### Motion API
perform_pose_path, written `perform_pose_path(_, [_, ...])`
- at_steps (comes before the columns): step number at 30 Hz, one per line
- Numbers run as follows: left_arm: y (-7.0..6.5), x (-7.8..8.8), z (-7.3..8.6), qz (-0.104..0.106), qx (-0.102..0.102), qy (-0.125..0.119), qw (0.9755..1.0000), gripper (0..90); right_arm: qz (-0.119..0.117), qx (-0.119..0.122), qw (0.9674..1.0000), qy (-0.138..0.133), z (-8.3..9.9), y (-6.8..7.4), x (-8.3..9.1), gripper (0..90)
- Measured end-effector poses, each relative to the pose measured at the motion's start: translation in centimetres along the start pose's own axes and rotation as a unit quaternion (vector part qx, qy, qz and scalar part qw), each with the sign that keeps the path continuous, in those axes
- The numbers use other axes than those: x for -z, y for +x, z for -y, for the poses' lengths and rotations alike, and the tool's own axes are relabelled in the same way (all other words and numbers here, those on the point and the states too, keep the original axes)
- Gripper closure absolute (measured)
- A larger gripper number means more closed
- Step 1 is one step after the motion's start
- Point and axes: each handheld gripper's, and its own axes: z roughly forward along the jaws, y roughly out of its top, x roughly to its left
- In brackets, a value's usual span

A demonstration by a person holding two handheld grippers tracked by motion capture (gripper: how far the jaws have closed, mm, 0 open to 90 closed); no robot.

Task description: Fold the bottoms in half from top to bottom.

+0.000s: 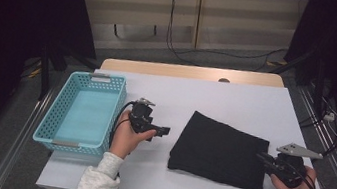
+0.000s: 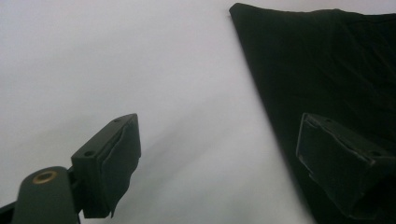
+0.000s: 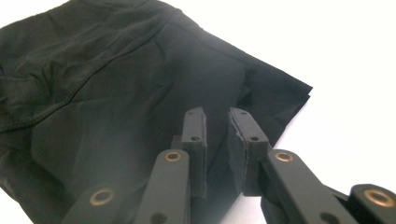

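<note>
A folded black cloth (image 1: 219,150) lies flat on the white table (image 1: 236,99), right of centre. My left gripper (image 1: 163,131) hovers just left of the cloth's left edge. Its jaws are wide open over bare table in the left gripper view (image 2: 218,126), and the cloth (image 2: 327,60) lies behind the right jaw. My right gripper (image 1: 261,156) sits at the cloth's right edge and points left across it. In the right gripper view (image 3: 216,114) a narrow gap separates its pads, which stand over the cloth (image 3: 116,84) near its corner without pinching it.
A light blue plastic basket (image 1: 118,112) with nothing in it stands at the table's left side, close to my left hand. Beyond the table's far wooden edge (image 1: 195,72) are floor, cables and a wall. Dark stands flank the table.
</note>
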Motion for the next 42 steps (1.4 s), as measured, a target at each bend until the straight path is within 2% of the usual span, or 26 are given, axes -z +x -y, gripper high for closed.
perform_pose_path(9, [-0.1,0.2,0.5,0.000,-0.001,0.004,1.0000,13.8,0.020,0.019,0.9996,-0.009,-1.1,0.3,-1.2,50.3])
perform_pose_path(12, [0.0,0.4,0.7,0.000,-0.001,0.003,1.0000,13.8,0.018,0.021,0.9996,-0.008,-1.5,0.4,-1.8,40.7])
perform_pose_path(14, [0.0,0.5,0.9,0.001,0.000,0.001,1.0000,13.8,0.010,0.027,0.9996,0.001,-1.7,0.5,-2.1,39.1])
perform_pose_path(17, [-0.3,0.6,1.1,0.008,-0.001,0.003,1.0000,13.8,0.012,0.034,0.9993,-0.001,-1.9,0.6,-2.7,30.6])
perform_pose_path(25, [-1.0,0.7,1.5,0.018,-0.008,0.007,0.9998,13.4,0.012,0.034,0.9993,-0.007,-2.2,0.0,-3.3,22.9])
perform_pose_path(30, [-1.0,0.9,1.7,0.016,-0.011,0.011,0.9997,13.4,0.009,0.034,0.9993,-0.009,-2.5,-0.2,-3.7,23.6])
perform_pose_path(33, [-0.8,1.0,2.0,0.012,-0.010,0.011,0.9998,13.4,0.011,0.028,0.9995,-0.012,-2.8,-0.5,-3.7,37.2])
perform_pose_path(34, [-0.7,1.1,2.0,0.009,-0.008,0.011,0.9999,13.4,0.020,0.028,0.9994,-0.011,-2.8,-0.7,-3.8,41.4])
perform_pose_path(36, [-0.5,1.2,2.1,0.006,-0.007,0.011,0.9999,13.4,0.017,0.024,0.9996,-0.006,-2.8,-0.9,-4.1,50.5])
perform_pose_path(39, [-0.4,1.3,2.2,0.001,-0.007,0.011,0.9999,13.4,0.019,0.013,0.9997,0.012,-2.5,-1.1,-4.6,54.9])
perform_pose_path(42, [-0.5,1.2,2.1,0.002,-0.008,0.010,0.9999,13.4,0.018,0.017,0.9992,0.031,-2.1,-1.0,-4.9,59.3])
